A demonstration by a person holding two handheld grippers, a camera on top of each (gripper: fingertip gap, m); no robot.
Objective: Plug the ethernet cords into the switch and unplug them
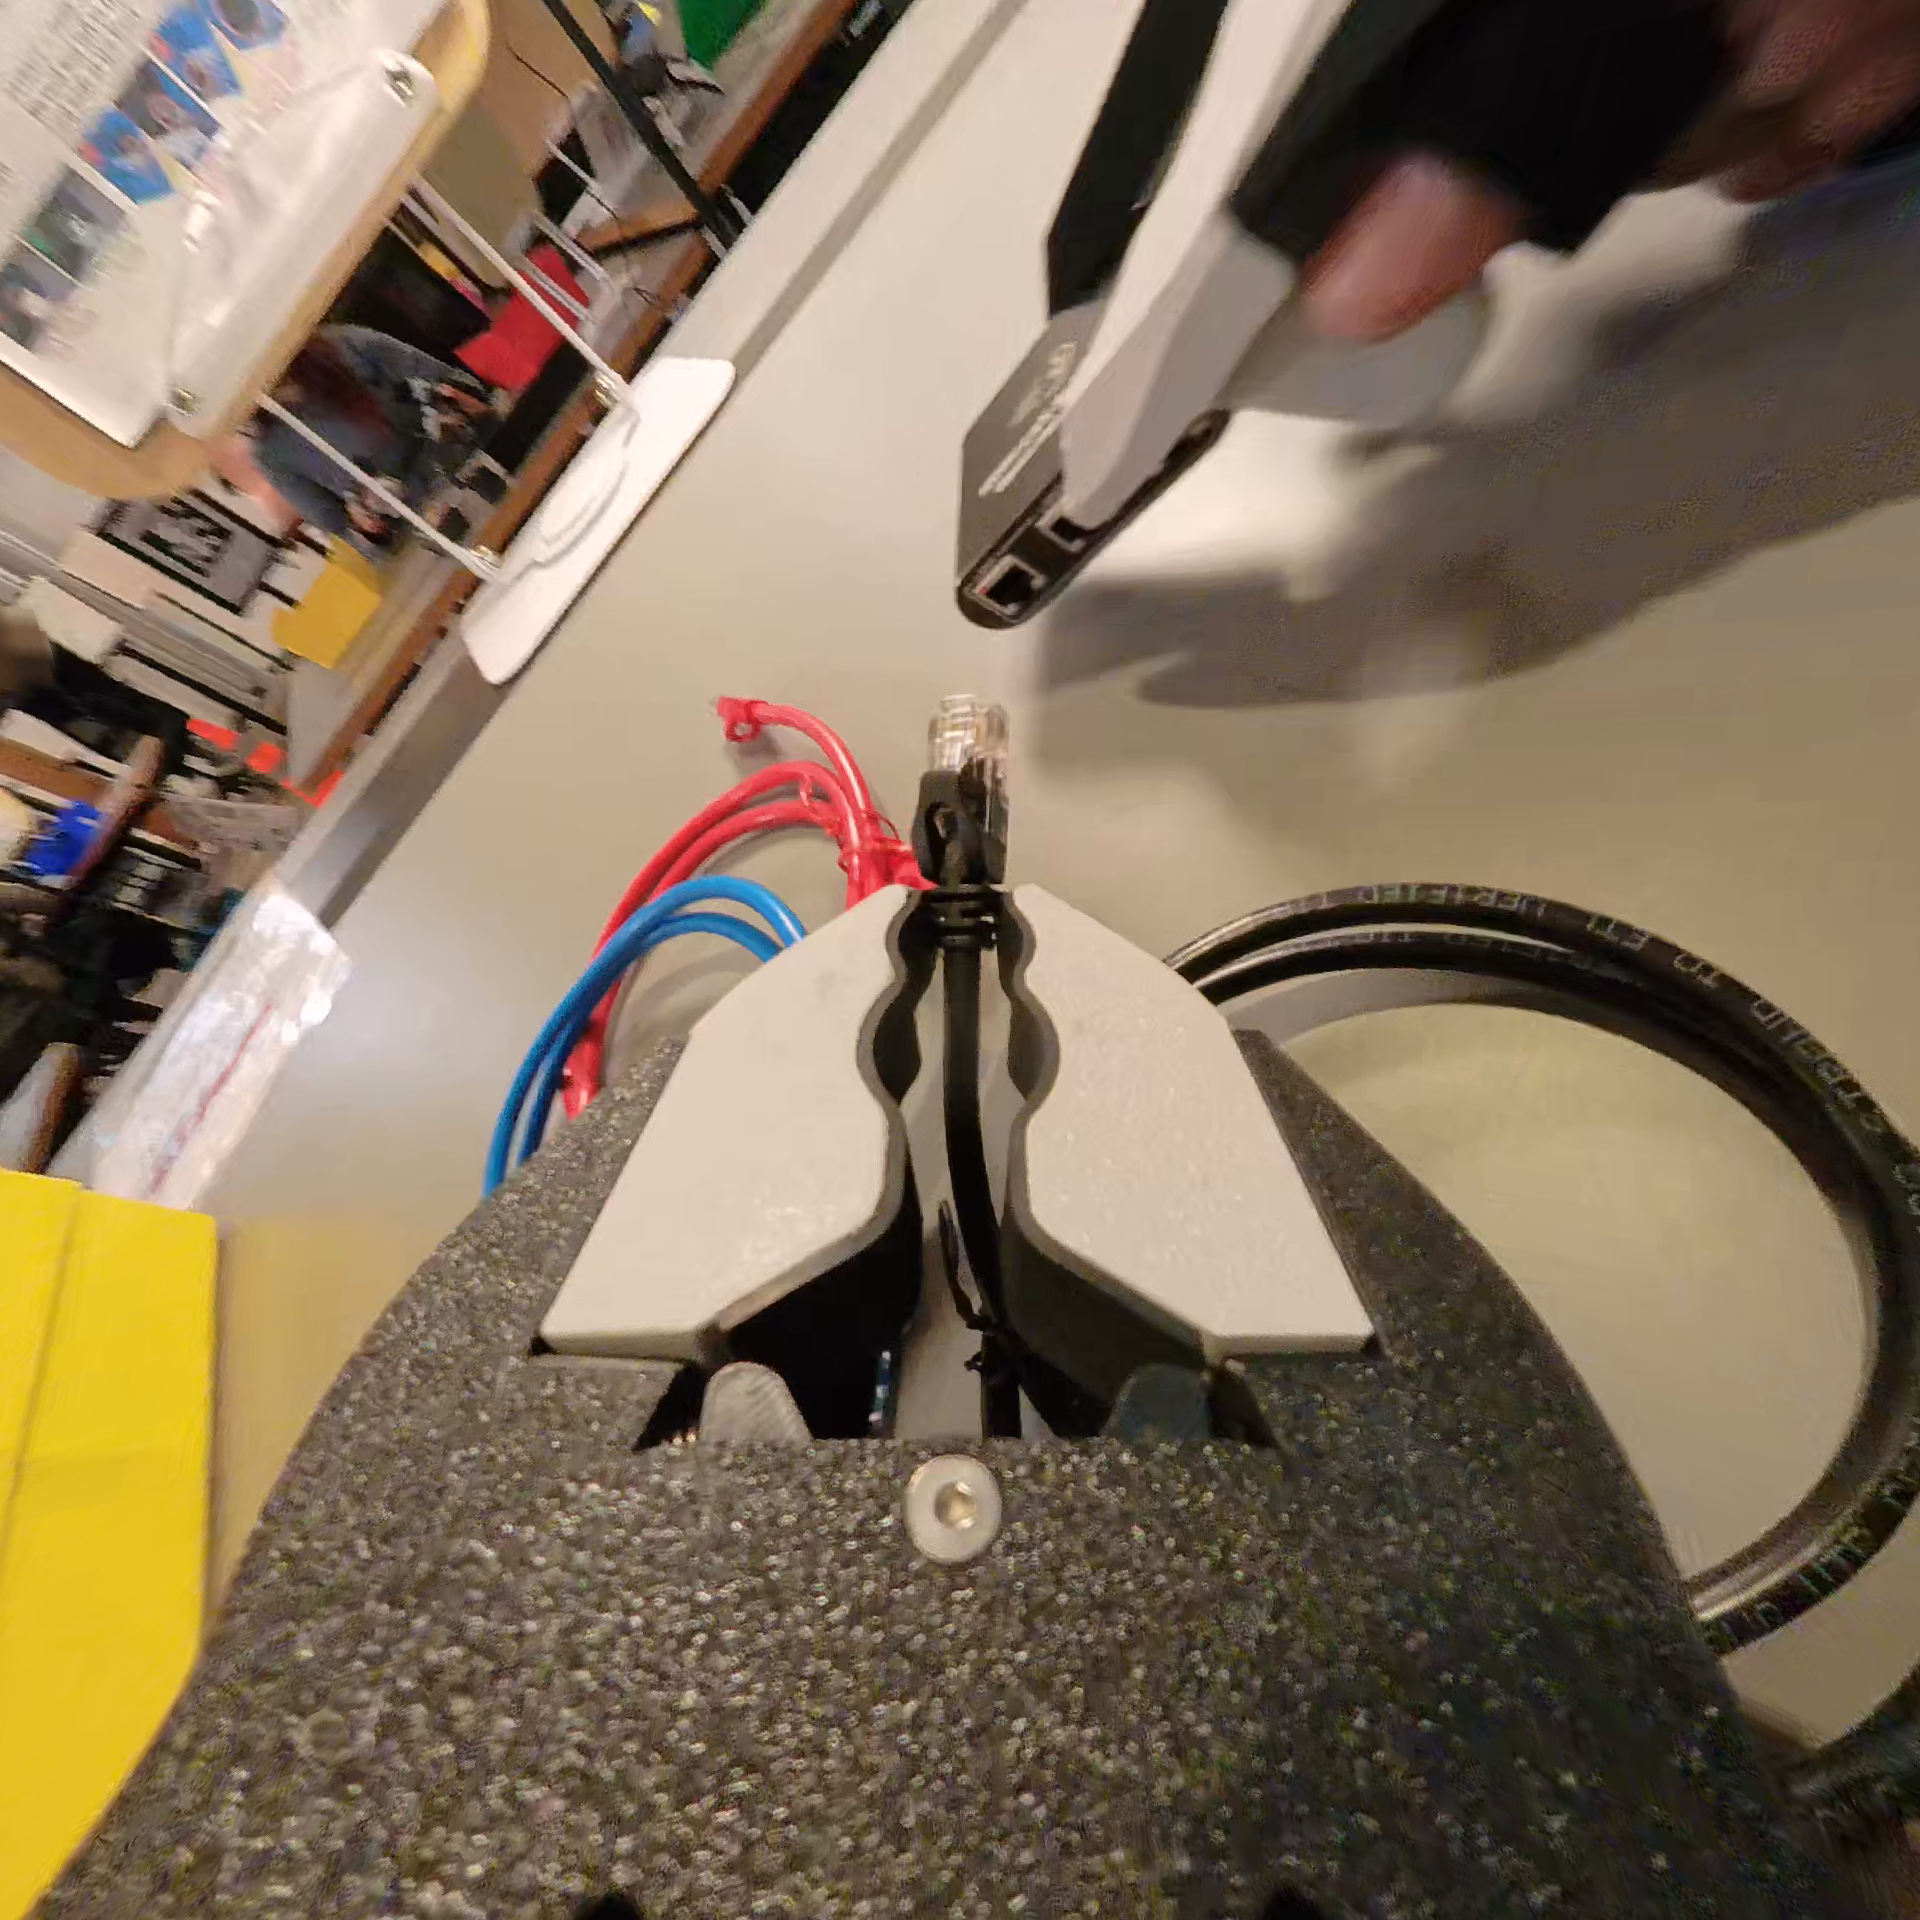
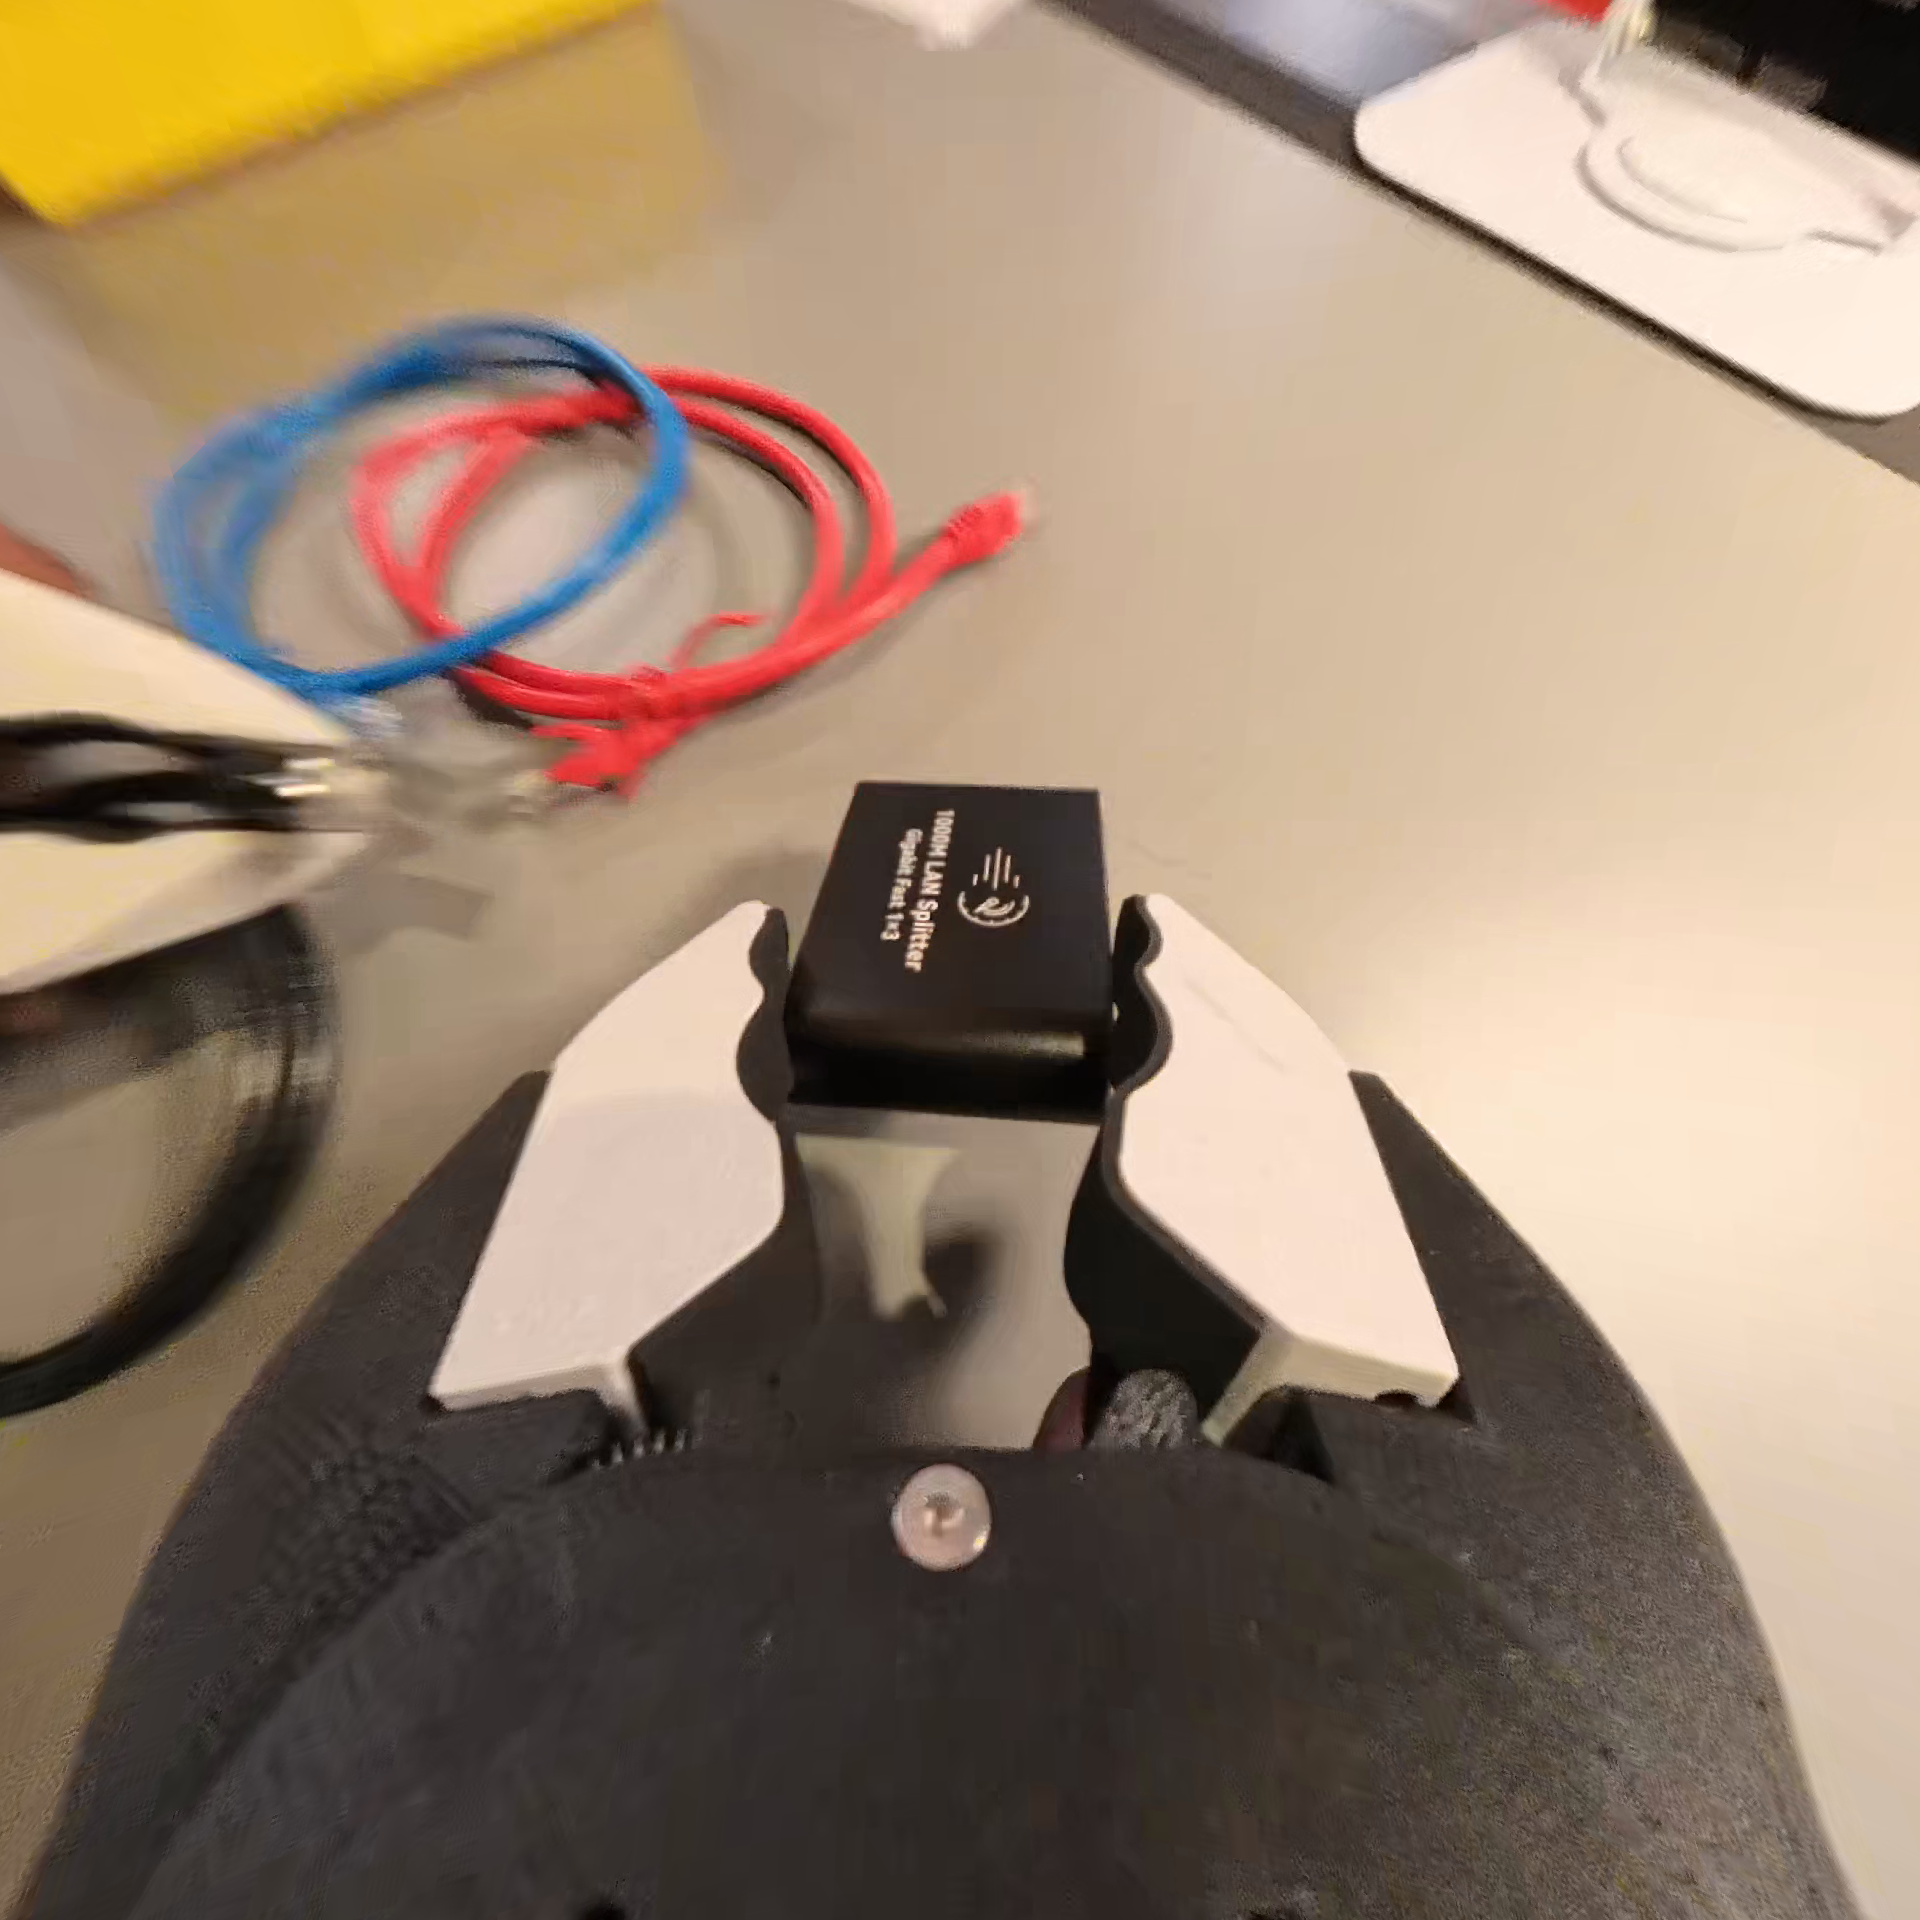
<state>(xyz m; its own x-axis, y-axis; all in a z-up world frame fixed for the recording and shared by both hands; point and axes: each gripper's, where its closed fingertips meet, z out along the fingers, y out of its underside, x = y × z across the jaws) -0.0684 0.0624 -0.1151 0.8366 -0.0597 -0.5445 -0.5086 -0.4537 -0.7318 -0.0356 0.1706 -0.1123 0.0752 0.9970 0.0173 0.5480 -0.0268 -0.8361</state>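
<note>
1. Tabletop (image 2: 1351, 675): we record a plain grey surface beneath both claws, carrying all loose items.

2. Yellow box (image 1: 94, 1455): we see it at the left claw's near left; in the right wrist view it lies far ahead and left of the right claw.

3. White stand base (image 2: 1662, 239): flat with rounded corners, it sits far ahead and right of the right claw, at the tabletop's far edge.

4. Black ethernet cord (image 1: 1818, 1195): coiled in a large loop to the right of the left claw. One end runs up between that claw's fingers.

5. Left claw (image 1: 961, 909): we find it nearly closed, pinching the black cord just behind its clear plug (image 1: 971, 727), which points forward, clear of the fingertips.

6. Right claw (image 2: 945, 935): we find it partly closed around the switch (image 2: 961, 914), gripping the box by its two sides. In the left wrist view this claw appears blurred ahead and right of the left claw, held by a gloved hand (image 1: 1558, 156).

7. Switch: a small black box with pale lettering on top. In the left wrist view its open port faces the clear plug, a gap between them.

8. Red cord (image 2: 831, 582) and blue cord (image 2: 416, 499): we log two overlapping coils ahead and left of the right claw, resting on the tabletop.
</note>
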